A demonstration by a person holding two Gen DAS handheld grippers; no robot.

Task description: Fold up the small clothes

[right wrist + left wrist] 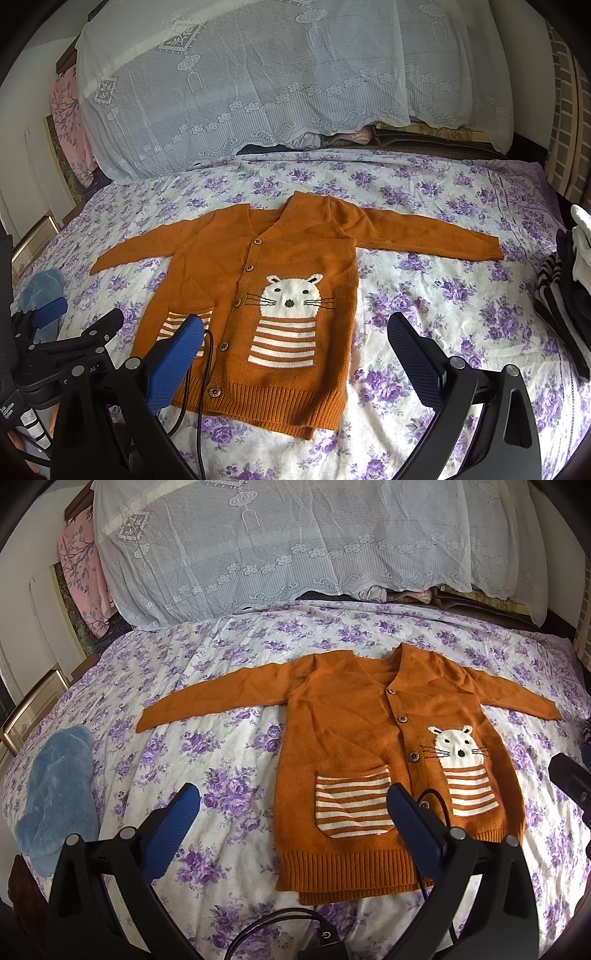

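An orange knitted cardigan lies flat and buttoned on the floral bedsheet, both sleeves spread out sideways. It has a white cat motif and a striped pocket. My left gripper hovers open over the hem and the pocket, with nothing between its blue fingers. My right gripper is open too, above the cardigan's lower right part, holding nothing. The left gripper's blue pad shows at the far left of the right wrist view.
A blue fluffy garment lies at the bed's left edge. Dark striped and white clothes are piled at the right edge. Lace-covered bedding rises behind the cardigan. Black cables trail across the hem near the grippers.
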